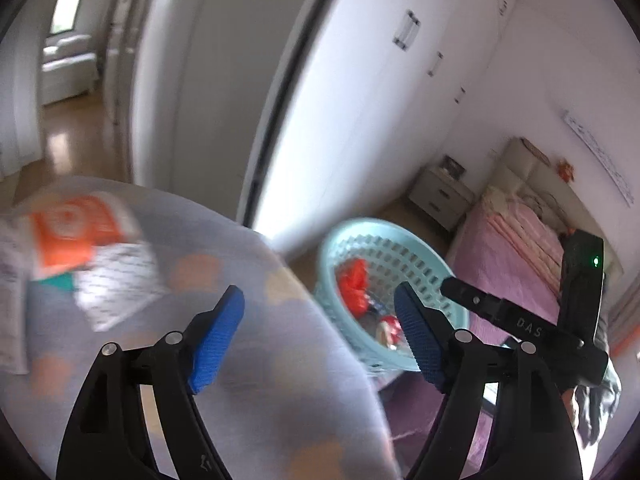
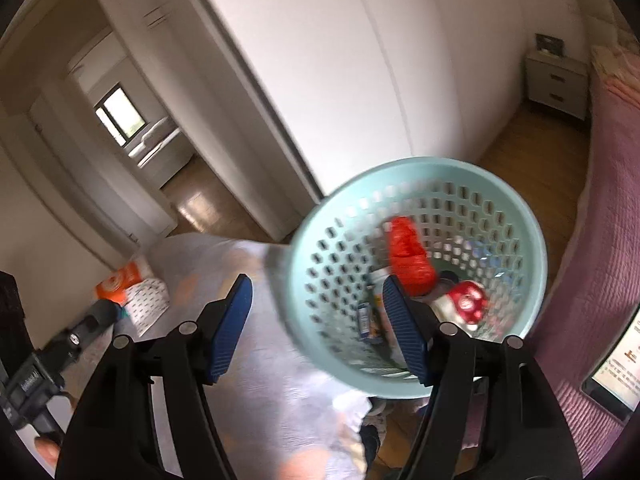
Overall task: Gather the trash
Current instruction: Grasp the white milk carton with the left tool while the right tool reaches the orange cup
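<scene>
While both tools gape empty | left tool [image 1: 320,334] over table edge [image 1: 320,300] | right tool [image 2: 318,330] at basket rim [image 2: 296,280]

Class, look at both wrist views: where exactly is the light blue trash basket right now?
The light blue basket sits right of centre in both views, beside the round cloth-covered table, with the pink bed on its right and the white wardrobe behind it.
</scene>
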Demonstrator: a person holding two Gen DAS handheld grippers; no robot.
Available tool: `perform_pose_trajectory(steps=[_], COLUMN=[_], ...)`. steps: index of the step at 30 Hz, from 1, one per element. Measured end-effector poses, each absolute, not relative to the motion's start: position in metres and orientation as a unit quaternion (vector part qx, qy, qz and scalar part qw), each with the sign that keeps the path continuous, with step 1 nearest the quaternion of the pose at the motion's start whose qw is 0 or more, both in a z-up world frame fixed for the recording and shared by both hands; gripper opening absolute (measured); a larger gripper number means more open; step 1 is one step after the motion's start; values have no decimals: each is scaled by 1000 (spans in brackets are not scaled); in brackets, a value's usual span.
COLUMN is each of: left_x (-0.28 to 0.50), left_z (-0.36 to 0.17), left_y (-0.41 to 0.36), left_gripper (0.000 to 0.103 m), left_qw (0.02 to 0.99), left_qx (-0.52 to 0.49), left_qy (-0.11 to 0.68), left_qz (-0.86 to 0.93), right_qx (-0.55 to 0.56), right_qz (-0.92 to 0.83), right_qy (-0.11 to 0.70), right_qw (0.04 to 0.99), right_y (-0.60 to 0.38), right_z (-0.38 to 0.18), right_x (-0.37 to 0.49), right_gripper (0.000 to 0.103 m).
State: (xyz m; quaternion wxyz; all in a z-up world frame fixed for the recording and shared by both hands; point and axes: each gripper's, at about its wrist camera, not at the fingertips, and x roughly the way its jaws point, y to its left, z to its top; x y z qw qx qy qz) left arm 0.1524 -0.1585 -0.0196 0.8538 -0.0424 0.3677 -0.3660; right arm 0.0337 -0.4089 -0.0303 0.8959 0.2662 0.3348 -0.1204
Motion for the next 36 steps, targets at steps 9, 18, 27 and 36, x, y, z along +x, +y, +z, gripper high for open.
perform_pose_trajectory(steps=[9,18,27,36], left_x=[163,196,226,225], left_z=[-4,-19,-51,-55], left_y=[-58,29,44,70], left_gripper=[76,76,60,56], left_qw=[908,921,907,910], left_qx=[-39,-64,-59,-54], left_qy=[345,360,401,401], left_qz=[-234,-135,-111,-89], right_qx=[257,209,210,223], right_qz=[-31,-1,21,32], right_qy=[356,380,393,403], right_qw=[898,901,895,887], right_y=[-348,-291,-275,-274], right_z=[-26,-30,-33,-37], right_x=[67,94,100,105], right_gripper=[64,64,64,64])
